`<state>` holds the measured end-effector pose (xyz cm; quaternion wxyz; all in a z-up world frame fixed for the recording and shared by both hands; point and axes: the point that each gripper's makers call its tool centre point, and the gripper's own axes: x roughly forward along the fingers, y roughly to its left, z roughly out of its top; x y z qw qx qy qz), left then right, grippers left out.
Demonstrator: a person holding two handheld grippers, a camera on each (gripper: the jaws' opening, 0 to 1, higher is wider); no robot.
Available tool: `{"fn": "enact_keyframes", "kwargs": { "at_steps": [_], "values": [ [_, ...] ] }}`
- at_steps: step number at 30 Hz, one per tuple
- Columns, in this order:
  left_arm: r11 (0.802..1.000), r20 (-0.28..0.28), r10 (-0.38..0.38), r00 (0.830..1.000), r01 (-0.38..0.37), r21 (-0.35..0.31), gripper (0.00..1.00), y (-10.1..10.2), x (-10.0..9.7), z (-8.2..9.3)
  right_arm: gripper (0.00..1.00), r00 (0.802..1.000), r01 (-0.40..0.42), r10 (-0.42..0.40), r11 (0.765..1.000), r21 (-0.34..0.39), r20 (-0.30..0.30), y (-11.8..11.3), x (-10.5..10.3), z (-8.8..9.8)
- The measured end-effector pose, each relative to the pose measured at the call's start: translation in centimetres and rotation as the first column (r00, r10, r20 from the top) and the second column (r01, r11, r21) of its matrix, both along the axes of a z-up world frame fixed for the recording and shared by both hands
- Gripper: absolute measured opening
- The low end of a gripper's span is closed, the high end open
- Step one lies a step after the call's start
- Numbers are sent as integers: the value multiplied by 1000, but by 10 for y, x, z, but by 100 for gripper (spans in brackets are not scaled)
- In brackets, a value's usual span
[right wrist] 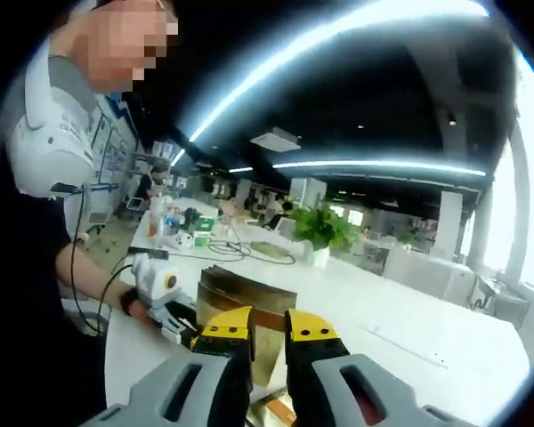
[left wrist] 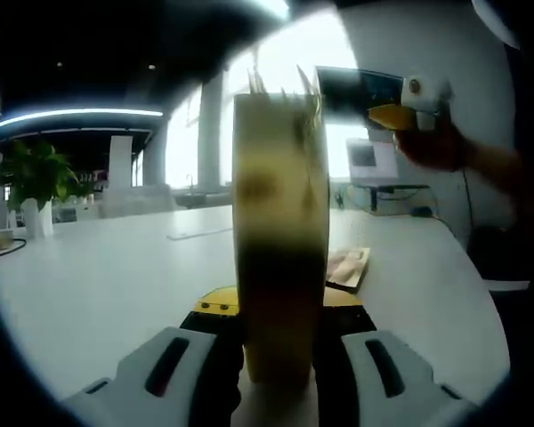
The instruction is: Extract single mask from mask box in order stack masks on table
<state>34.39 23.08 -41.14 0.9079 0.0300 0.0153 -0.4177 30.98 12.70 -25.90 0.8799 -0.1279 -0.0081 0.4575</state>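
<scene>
1. In the left gripper view, the left gripper (left wrist: 276, 351) held the mask box (left wrist: 280, 231) upright above the white table (left wrist: 116, 276); its jaws were clamped on the box's lower sides.
2. In the same view, the right gripper (left wrist: 400, 107) hovered beside the box's top, held by a hand (left wrist: 436, 142).
3. In the right gripper view, the right gripper (right wrist: 267, 342) had its yellow-tipped jaws nearly together; whether they pinched a mask could not be determined.
4. A flat packet (left wrist: 349, 265) lay near the table's right edge.
5. A potted plant (right wrist: 325, 231) stood toward the table's far edge.
</scene>
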Motion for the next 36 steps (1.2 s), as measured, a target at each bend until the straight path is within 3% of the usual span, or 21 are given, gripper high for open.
{"fn": "enact_keyframes", "kwargs": {
  "at_steps": [8, 12, 18, 26, 30, 36],
  "values": [
    [1000, 3, 2, 1000, -2, 2, 20, 0, 0, 1, 11, 995, -76, 87, 981, -179, 54, 12, 9, 11],
    [1000, 3, 2, 1000, -2, 2, 20, -1, -1, 1, 11, 986, -132, 156, 946, -295, 60, 23, 11, 6],
    [1000, 1, 1, 1000, -1, 0, 20, 0, -1, 1, 12, 981, -170, 194, 907, -385, 23, 34, 20, -1],
    [1000, 1, 1, 1000, -1, -1, 20, 0, -1, 1, 11, 945, -277, 328, 795, -539, -3, 47, 14, -4],
    [1000, 2, 1, 1000, -1, -1, 20, 1, 0, 0, 11, 936, -302, 352, 751, -587, -30, 53, 19, -6],
    [1000, 2, 0, 1000, 0, -1, 20, 1, -1, 1, 11, 906, -357, 418, 659, -662, -72, 63, 19, -15]
  ]
}}
